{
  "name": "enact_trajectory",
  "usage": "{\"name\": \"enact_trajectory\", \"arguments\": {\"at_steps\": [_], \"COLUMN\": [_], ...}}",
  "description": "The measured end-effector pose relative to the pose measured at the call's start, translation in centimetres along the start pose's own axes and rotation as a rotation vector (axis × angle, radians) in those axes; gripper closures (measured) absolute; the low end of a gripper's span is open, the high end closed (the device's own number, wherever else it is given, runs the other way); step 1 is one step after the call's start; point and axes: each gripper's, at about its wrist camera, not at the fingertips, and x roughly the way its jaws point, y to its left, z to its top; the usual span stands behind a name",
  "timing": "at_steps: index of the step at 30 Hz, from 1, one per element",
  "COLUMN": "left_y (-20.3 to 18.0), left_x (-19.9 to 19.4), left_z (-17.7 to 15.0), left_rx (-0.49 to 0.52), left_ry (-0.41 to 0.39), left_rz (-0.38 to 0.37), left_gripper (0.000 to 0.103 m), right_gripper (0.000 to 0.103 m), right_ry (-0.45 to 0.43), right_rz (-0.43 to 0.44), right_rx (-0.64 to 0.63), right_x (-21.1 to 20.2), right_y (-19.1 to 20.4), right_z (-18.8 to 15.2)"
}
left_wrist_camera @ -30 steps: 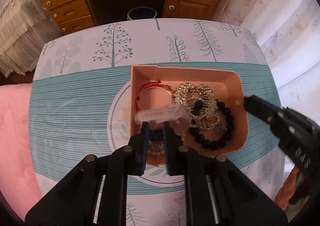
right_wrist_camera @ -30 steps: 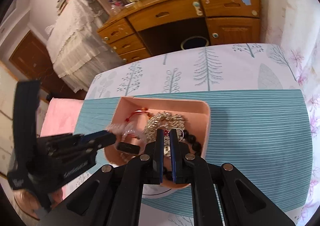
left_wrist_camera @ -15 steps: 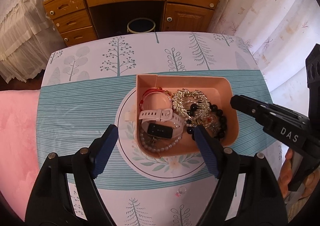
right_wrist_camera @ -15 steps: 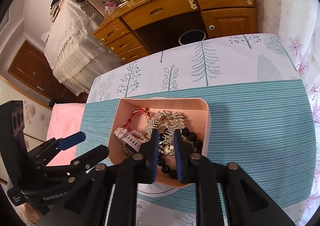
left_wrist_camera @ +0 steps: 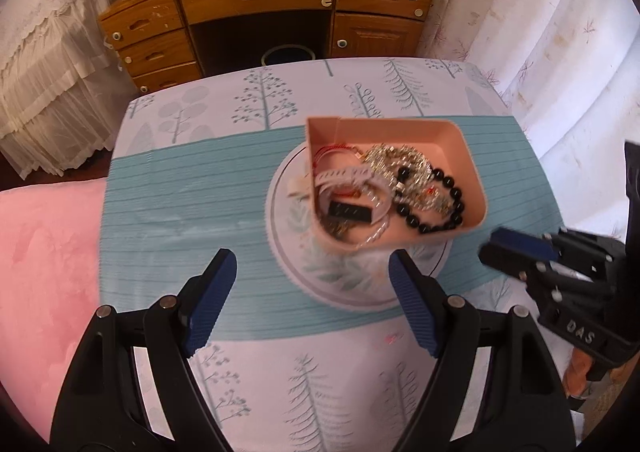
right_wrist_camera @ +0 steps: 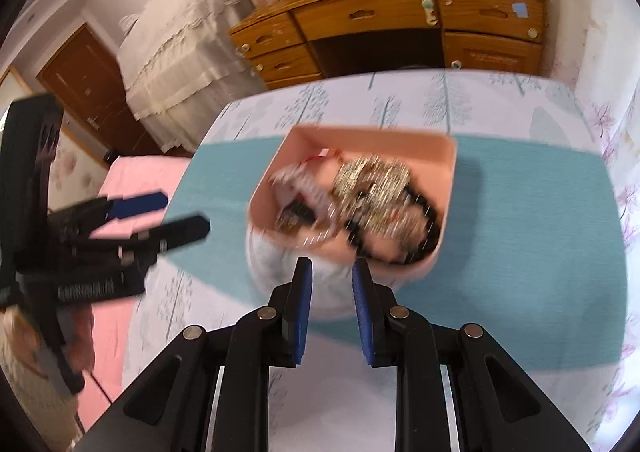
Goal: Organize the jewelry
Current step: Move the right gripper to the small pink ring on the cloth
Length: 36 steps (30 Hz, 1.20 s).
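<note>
Pulled back from the pink tray (left_wrist_camera: 472,164), left gripper (left_wrist_camera: 312,300) wide apart, right gripper (right_wrist_camera: 332,304) slightly apart, both empty, jewelry (left_wrist_camera: 396,188) piled inside.

The only lettering I can read is "DAS", white on the black body of my right gripper (left_wrist_camera: 516,248) at about four o'clock in the left wrist view, while the white lettering on my left gripper (right_wrist_camera: 172,216), at nine o'clock in the right wrist view, is too blurred to read.
</note>
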Motion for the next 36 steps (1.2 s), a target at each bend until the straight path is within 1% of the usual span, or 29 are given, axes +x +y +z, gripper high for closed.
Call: {"name": "enact_trajectory", "arguments": {"at_steps": [4, 6, 9, 12, 14, 16, 18, 20, 24, 26, 30, 36], "left_y": [1.2, 1.6, 2.2, 2.7, 3.2, 3.8, 4.4, 5.1, 6.4, 7.1, 8.1, 8.0], "left_x": [-0.6, -0.9, -1.1, -1.0, -0.5, 0.1, 0.7, 1.2, 1.5, 1.7, 1.8, 1.7], "left_z": [-2.8, -4.2, -6.4, -8.5, -9.6, -10.3, -10.9, -11.5, -12.6, -13.0, -13.7, -13.8], "left_rx": [-0.020, -0.028, -0.057, -0.109, -0.155, -0.202, -0.246, -0.284, -0.334, -0.362, -0.396, -0.399], "left_ry": [-0.010, -0.019, -0.044, -0.066, -0.080, -0.077, -0.068, -0.061, -0.059, -0.058, -0.055, -0.064], "left_rz": [0.001, 0.006, 0.033, 0.090, 0.137, 0.156, 0.151, 0.141, 0.135, 0.131, 0.121, 0.110], "left_gripper": [0.027, 0.027, 0.027, 0.027, 0.027, 0.027, 0.027, 0.027, 0.027, 0.027, 0.027, 0.027], "right_gripper": [0.082, 0.082, 0.082, 0.082, 0.082, 0.082, 0.082, 0.082, 0.082, 0.082, 0.082, 0.082], "right_ry": [0.039, 0.058, 0.066, 0.058, 0.048, 0.044, 0.049, 0.048, 0.046, 0.034, 0.018, -0.001], "right_rz": [0.040, 0.041, 0.033, 0.035, 0.029, 0.020, 0.010, -0.020, -0.070, -0.080, -0.101, -0.138], "right_rx": [-0.007, -0.021, -0.045, -0.050, -0.046, -0.047, -0.050, -0.058, -0.064, -0.062, -0.059, -0.066], "right_x": [0.4, 0.9, 1.7, 2.7, 3.4, 4.3, 5.2, 6.6, 8.1, 8.4, 8.8, 9.6], "right_y": [1.5, 2.4, 4.2, 5.6, 6.2, 6.9, 7.4, 7.6, 8.2, 8.2, 8.2, 8.1], "right_z": [-4.5, -6.5, -9.6, -11.6, -12.2, -12.5, -12.5, -11.7, -11.8, -11.3, -10.6, -9.0]}}
